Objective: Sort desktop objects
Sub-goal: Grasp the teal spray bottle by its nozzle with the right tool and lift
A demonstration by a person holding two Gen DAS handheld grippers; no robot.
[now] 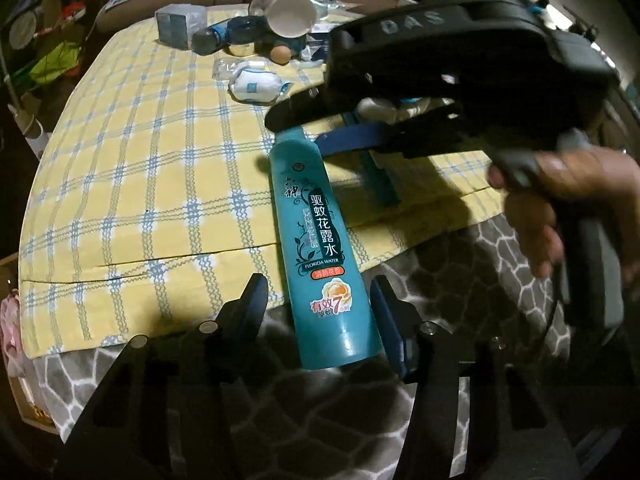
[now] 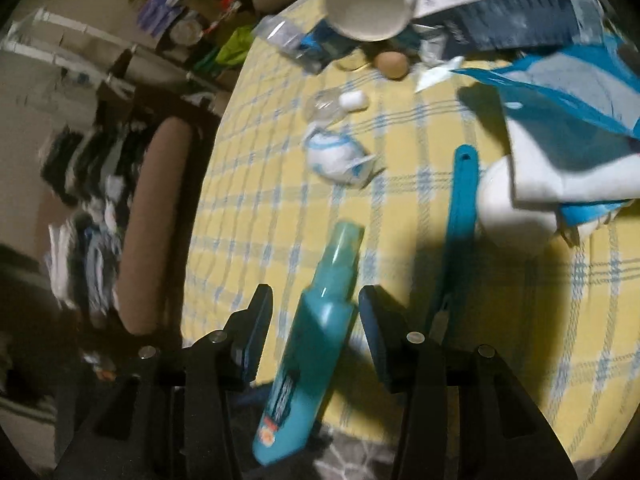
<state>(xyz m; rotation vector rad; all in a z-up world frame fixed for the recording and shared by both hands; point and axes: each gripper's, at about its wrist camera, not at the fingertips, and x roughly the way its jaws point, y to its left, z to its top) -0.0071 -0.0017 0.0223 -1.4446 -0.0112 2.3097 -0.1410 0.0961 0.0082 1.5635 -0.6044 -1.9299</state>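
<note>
A teal Florida Water bottle lies across the near edge of the yellow checked tablecloth, base toward me. My left gripper is open, its fingers on either side of the bottle's base without touching. My right gripper hovers over the bottle's neck; in the right wrist view its jaws stand open astride the bottle, and I cannot see contact. A teal flat tool lies right of the bottle.
At the far end lie a tipped white cup, an egg, a dark-capped bottle, a small box and a white-blue packet. Blue-white packaging sits far right. A grey patterned cover hangs below the table edge.
</note>
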